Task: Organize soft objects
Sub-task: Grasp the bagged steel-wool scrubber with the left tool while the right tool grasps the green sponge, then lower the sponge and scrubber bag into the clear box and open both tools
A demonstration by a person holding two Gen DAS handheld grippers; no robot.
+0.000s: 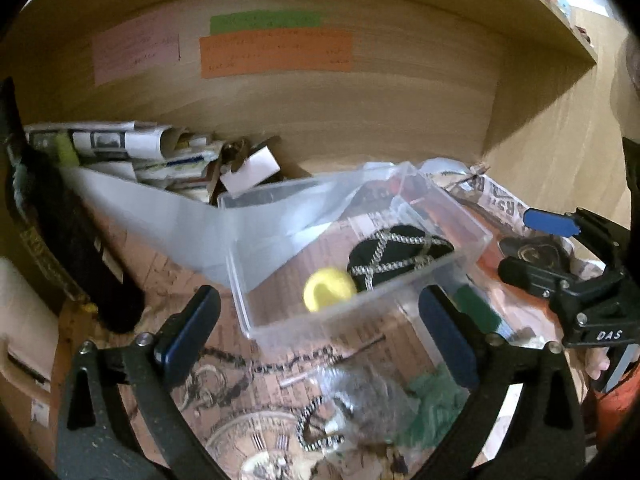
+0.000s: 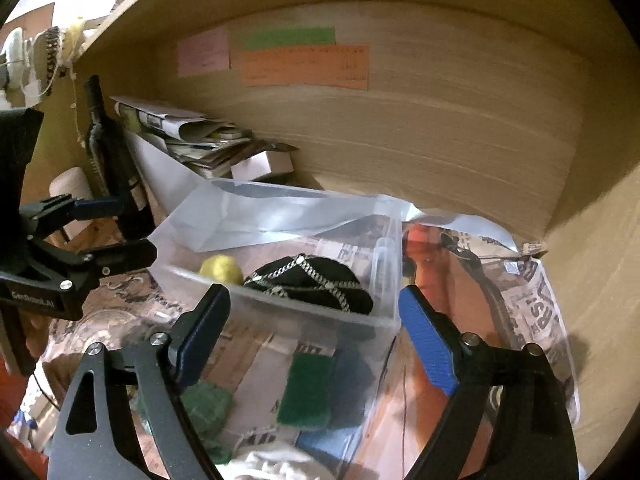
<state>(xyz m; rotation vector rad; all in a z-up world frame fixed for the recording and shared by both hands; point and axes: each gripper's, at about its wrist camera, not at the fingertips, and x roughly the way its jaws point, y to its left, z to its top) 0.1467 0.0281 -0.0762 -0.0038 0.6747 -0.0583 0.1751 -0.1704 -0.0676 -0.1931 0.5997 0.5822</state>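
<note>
A clear plastic bin (image 1: 464, 256) (image 2: 384, 280) stands on the paper-covered shelf. In it lie a yellow soft ball (image 1: 329, 289) (image 2: 221, 269) and a black knitted cap with silver chains (image 1: 396, 256) (image 2: 312, 286). My left gripper (image 1: 320, 328) is open and empty, just in front of the bin. My right gripper (image 2: 316, 320) is open and empty, its fingers on either side of the bin's near wall. It also shows in the left wrist view (image 1: 524, 244). A green sponge (image 2: 306, 388), a green cloth (image 1: 432, 408) (image 2: 204, 404) and a grey fuzzy piece (image 1: 360, 392) lie near the bin.
A dark bottle (image 2: 116, 168) (image 1: 60, 224) stands at the left. A stack of papers and a small box (image 1: 248, 170) (image 2: 264, 166) sit at the back. A clear plastic sheet (image 1: 160, 216) leans into the bin. Wooden walls enclose the shelf.
</note>
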